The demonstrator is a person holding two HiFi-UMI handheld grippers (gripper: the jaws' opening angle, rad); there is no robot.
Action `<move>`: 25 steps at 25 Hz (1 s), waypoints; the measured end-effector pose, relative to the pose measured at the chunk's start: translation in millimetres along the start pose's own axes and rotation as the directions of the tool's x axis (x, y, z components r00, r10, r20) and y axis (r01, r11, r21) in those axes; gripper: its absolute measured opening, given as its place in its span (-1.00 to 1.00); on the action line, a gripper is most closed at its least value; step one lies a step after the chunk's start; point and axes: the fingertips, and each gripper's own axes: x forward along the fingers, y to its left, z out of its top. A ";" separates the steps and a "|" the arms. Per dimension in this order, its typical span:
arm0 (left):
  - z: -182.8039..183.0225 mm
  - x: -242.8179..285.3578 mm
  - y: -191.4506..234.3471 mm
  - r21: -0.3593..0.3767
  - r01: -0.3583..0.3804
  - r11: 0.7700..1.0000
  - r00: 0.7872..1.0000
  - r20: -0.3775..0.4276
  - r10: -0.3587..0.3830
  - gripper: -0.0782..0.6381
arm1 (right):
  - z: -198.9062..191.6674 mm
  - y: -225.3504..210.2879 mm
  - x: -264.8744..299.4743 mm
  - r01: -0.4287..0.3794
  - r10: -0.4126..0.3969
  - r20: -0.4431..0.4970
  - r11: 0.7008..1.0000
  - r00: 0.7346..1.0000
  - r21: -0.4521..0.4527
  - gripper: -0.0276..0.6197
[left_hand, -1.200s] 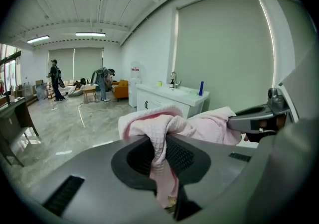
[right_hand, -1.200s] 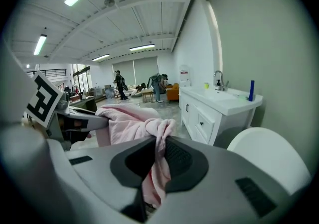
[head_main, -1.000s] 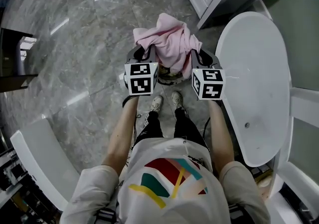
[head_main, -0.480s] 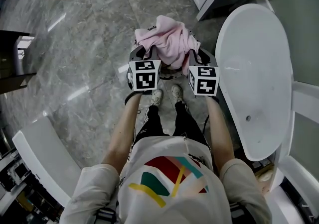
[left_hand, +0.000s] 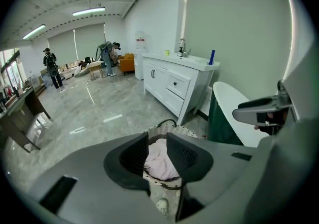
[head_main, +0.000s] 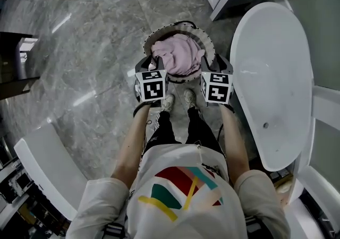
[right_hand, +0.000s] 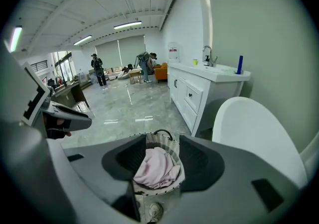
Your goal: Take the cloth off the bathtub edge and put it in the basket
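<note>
On the grey floor (head_main: 95, 47), the cloth (head_main: 178, 54) has dropped into the basket (head_main: 178, 24).

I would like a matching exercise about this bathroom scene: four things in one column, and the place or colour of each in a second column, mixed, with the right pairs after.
Things:
1. cloth
2. basket
3. bathtub
4. blue bottle

Place or colour:
A. on the cabinet top
B. on the grey floor, near the person's shoes
C. white, at the person's right
D. inside the basket

Pairs: 1-D; 2-B; 3-C; 4-A
</note>
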 end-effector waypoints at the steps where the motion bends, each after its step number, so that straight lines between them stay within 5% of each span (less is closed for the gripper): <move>1: 1.9 -2.3 0.6 -0.004 -0.002 1.000 1.000 0.008 0.002 -0.52 | -0.7 1.5 -1.3 -0.003 0.003 0.001 1.000 1.000 -0.001 -0.30; 14: 58.9 -49.2 1.2 -0.011 0.000 1.000 0.988 0.157 0.002 -0.52 | 50.3 15.1 -26.5 -0.021 0.027 0.120 0.999 0.992 -0.048 -0.35; 19: 94.8 -102.2 -0.3 0.009 0.003 1.000 0.961 0.277 -0.006 -0.71 | 111.5 18.3 -75.2 -0.035 0.028 0.294 0.999 0.955 0.020 -0.77; 25: 121.2 -174.8 -9.4 0.009 0.020 1.000 0.918 0.396 -0.022 -0.73 | 147.4 44.8 -147.3 -0.121 0.085 0.413 0.991 0.907 0.062 -0.86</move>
